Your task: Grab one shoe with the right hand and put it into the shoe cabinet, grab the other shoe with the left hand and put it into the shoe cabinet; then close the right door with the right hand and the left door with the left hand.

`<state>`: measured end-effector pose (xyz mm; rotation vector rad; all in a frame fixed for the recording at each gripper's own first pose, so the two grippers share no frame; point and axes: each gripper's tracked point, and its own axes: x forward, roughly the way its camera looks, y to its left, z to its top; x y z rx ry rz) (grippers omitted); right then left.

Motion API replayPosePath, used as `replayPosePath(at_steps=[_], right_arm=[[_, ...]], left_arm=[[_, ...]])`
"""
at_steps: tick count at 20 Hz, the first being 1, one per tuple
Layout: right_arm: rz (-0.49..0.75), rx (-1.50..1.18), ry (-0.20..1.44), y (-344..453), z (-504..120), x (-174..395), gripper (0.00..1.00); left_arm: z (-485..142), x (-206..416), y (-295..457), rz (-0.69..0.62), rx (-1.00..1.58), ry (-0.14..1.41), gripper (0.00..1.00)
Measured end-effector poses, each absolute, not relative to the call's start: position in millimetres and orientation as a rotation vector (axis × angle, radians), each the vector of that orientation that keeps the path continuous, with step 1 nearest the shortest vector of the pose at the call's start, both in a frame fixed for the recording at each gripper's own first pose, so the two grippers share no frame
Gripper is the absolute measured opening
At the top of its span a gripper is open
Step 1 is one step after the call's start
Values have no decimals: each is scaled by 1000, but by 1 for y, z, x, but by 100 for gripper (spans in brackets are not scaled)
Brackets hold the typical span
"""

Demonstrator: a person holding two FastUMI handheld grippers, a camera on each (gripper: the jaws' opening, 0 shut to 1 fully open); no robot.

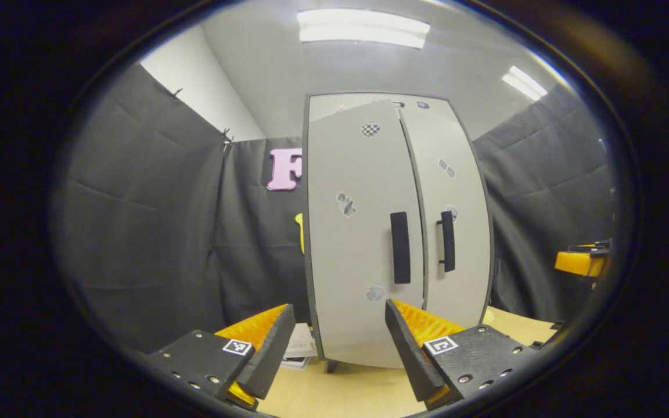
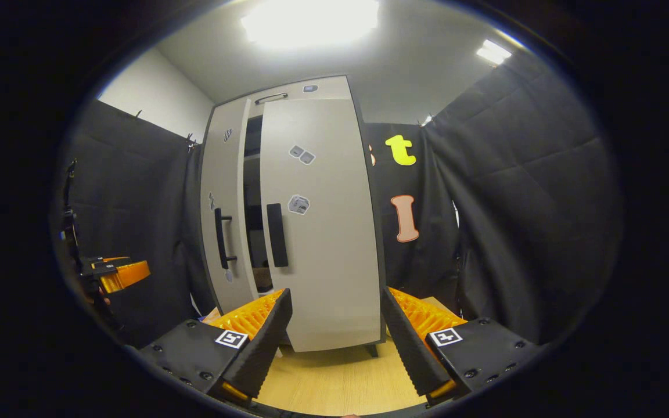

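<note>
Left gripper view: shoe cabinet [image 1: 369,232] filling centre frame, left door [image 1: 358,244] ajar. Both grippers [image 1: 340,342] [image 2: 337,337] gaping wide, holding nothing — door-closing step seemingly underway. Right door [image 2: 317,232] needing push next; shoes hidden.

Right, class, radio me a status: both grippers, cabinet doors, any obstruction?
Left gripper open, empty. Right gripper open, empty. Shoe cabinet: right door nearly shut, left door ajar, dark gap between. Nothing seen blocking the doors.
</note>
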<state>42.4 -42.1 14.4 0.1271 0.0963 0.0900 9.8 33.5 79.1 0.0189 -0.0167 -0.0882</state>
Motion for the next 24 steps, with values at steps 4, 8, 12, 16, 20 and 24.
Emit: replayPosePath(at_steps=[4,8,12,16,20,24], right_arm=[[107,93,71,-45,27,22,98],[107,84,64,-44,28,8,98],[114,75,65,-41,26,-1,98],[106,62,73,-43,19,-5,98],[97,68,75,-47,18,-6,98],[86,73,71,-51,19,-4,98]], left_arm=[[76,-24,40,-54,16,-14,96],[67,-46,47,-27,-1,6,91],[62,-56,51,-21,1,23,96],[59,-60,55,-12,3,33,96],[57,-61,56,-11,11,39,96],[54,-59,54,-14,17,49,96]])
